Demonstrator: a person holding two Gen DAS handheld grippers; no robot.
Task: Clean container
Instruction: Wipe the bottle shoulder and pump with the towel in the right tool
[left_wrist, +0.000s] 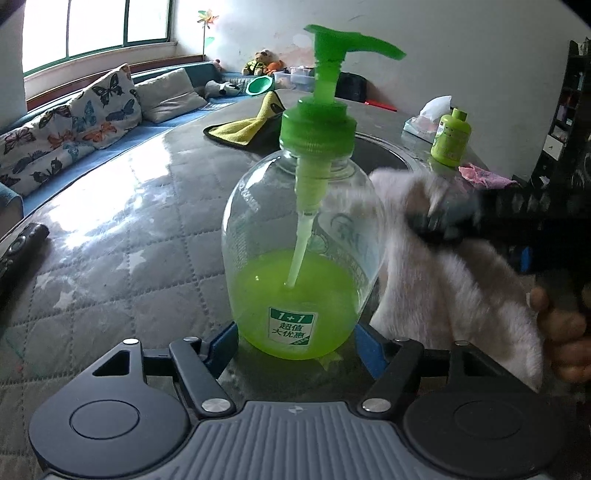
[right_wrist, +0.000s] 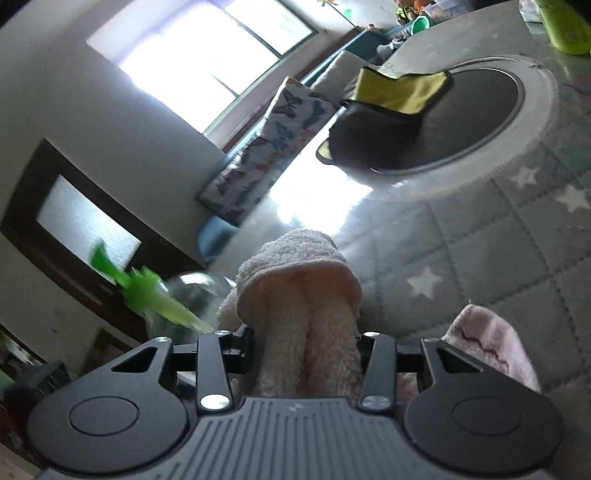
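A clear pump bottle (left_wrist: 295, 236) with a green pump head and green liquid in its lower part stands upright on the table, and my left gripper (left_wrist: 295, 347) is shut on its base. A pale pink towel (left_wrist: 454, 273) presses against the bottle's right side. In the left wrist view my right gripper (left_wrist: 436, 225) shows as a blurred dark shape clamped on that towel. From the right wrist, the towel (right_wrist: 303, 295) bulges out between the shut fingers of my right gripper (right_wrist: 304, 339). The bottle (right_wrist: 173, 299) is a green and glassy blur at lower left there.
A quilted grey star-patterned table cover (left_wrist: 129, 229) lies under glass. A yellow and black cloth (left_wrist: 243, 125) drapes by a round dark recess (right_wrist: 461, 122). A small green bottle (left_wrist: 450, 136), a tissue pack (left_wrist: 428, 118) and a pink cloth (left_wrist: 484, 175) sit at the right. A person's hand (left_wrist: 561, 332) shows at right.
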